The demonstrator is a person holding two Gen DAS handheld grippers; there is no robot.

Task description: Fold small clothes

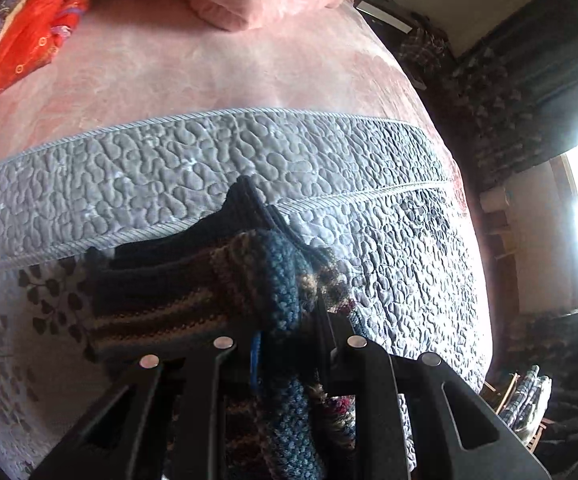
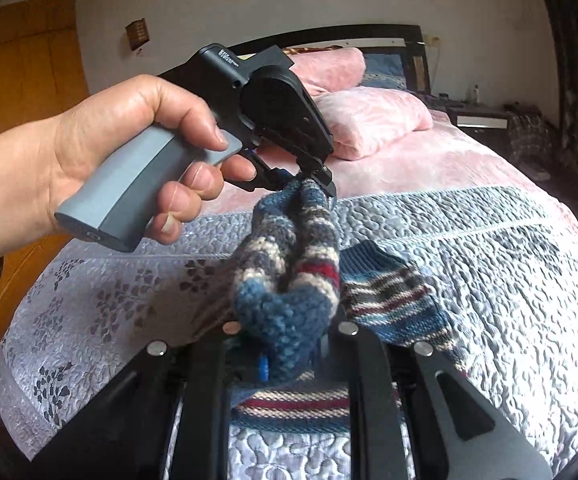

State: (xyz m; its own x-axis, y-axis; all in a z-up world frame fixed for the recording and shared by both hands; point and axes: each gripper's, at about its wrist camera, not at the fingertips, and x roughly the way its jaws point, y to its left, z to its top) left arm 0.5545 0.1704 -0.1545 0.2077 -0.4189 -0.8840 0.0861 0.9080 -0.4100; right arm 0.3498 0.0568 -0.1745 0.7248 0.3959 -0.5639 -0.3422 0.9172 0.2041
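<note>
Pinching a chunky blue-and-cream striped knit sock (image 2: 289,264), both grippers (image 2: 317,184) (image 2: 289,344) clamp it.

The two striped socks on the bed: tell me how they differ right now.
The held sock hangs bunched between both grippers, lifted off the grey quilt; the other sock lies flat on it. The held one looks chunkier in knit, the flat one finer. Both share blue, cream and red stripes.
</note>
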